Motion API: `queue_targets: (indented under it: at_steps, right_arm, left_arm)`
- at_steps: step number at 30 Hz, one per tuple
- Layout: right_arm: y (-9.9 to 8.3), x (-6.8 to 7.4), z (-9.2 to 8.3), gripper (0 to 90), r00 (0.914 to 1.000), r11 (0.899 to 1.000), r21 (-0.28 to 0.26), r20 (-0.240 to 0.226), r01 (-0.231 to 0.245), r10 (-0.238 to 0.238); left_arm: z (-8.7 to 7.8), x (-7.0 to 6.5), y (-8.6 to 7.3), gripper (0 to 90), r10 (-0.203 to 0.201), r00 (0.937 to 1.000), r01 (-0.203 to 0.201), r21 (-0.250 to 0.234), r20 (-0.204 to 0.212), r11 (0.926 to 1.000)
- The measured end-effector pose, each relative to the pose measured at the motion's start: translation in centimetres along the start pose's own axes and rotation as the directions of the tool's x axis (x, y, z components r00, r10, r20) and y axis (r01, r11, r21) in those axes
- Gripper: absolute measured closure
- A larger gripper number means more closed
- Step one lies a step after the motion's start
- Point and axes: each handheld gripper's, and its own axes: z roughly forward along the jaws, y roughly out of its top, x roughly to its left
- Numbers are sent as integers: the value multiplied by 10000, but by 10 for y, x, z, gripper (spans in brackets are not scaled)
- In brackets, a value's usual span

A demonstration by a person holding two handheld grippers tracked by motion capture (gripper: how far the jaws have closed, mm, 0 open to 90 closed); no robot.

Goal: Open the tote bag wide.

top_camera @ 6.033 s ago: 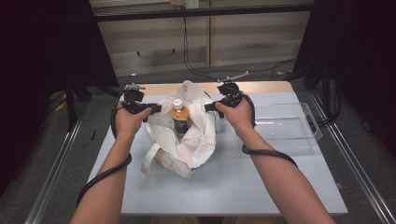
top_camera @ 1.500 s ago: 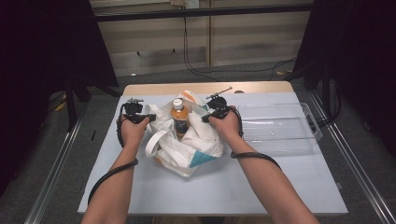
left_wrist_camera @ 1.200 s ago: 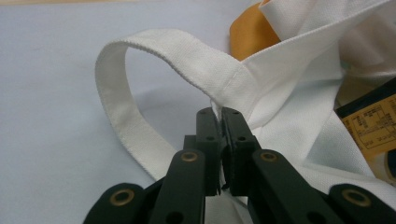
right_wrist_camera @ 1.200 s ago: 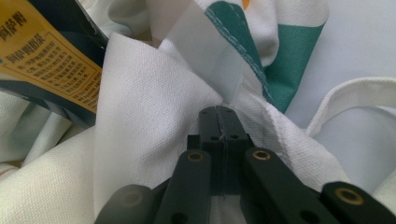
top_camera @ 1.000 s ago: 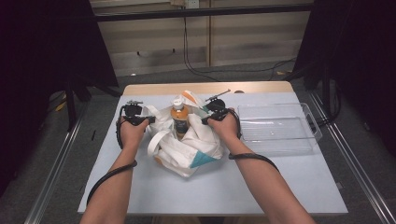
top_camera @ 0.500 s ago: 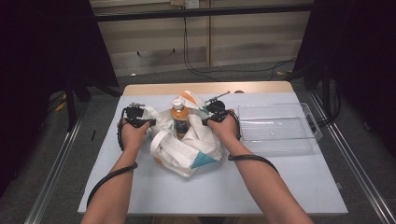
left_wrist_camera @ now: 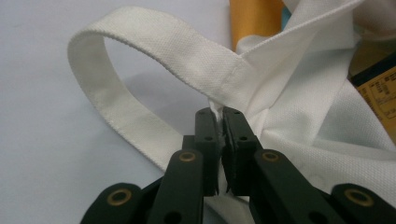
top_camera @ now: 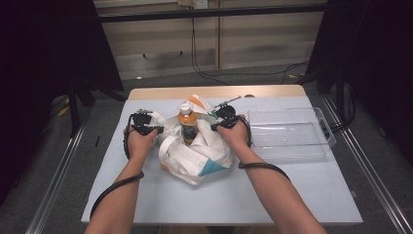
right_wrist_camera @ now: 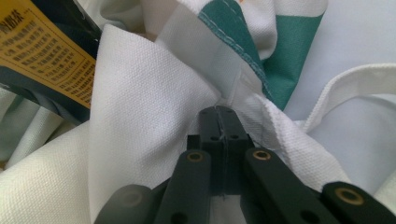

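Note:
A white cloth tote bag [top_camera: 195, 153] with teal and orange patches lies crumpled at the middle of the table. An orange drink bottle [top_camera: 186, 122] with a white cap stands upright in its mouth. My left gripper [top_camera: 155, 129] is at the bag's left edge, shut on a fold of the white cloth [left_wrist_camera: 217, 109] beside a looped handle [left_wrist_camera: 121, 70]. My right gripper [top_camera: 214, 126] is at the bag's right edge, jaws pinched together on the bag's rim [right_wrist_camera: 224, 100] near a teal strip [right_wrist_camera: 243, 42]. The bottle's label [right_wrist_camera: 42, 60] shows just to the left of the right jaws.
A clear plastic tray [top_camera: 287, 134] lies to the right of the bag, close to my right hand. The table [top_camera: 219, 195] is pale blue-grey with a wooden strip along its far edge. Metal rails run along both sides on the floor.
Over the last second both hands and the bag have stayed nearly still. Six seconds ago the bag stood taller and its mouth was held higher; it has since sunk around the bottle.

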Motion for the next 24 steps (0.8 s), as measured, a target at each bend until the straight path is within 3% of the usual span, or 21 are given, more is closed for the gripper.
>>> queue_targets:
  at_steps: [3, 6, 10, 12, 15, 20, 24]
  right_arm:
    - [1, -1, -3, 900, 10000, 9999, -117, -41, -10, 10]
    - [2, 0, -6, 900, 9999, 9995, -289, 58, 145, -143]
    - [4, 0, -10, 900, 9999, 9990, -419, 61, 134, -132]
    - [4, 1, -12, 900, 9999, 9986, -524, 97, 119, -114]
    - [6, 2, -16, 893, 9999, 9974, -711, 56, 146, -143]
    - [9, 4, -24, 852, 9997, 9960, -857, 13, 246, -246]
    - [11, 9, -30, 873, 9987, 9937, -1019, -134, 472, -488]
  left_arm:
    - [-2, 0, 2, 854, -116, 9999, 116, -140, 1, 9998]
    - [-8, 1, 5, 840, 89, 9999, -90, -113, -90, 9999]
    - [-12, -1, 8, 815, -189, 9998, 186, -380, -74, 9991]
    - [-16, 0, 10, 804, 64, 9999, -67, -274, -102, 9996]
    - [-19, -2, 11, 788, -125, 9999, 122, -453, -52, 9989]
    - [-25, -6, 15, 757, -103, 9999, 97, -617, -85, 9980]
    - [-31, -7, 18, 747, 16, 10000, -22, -661, -94, 9978]
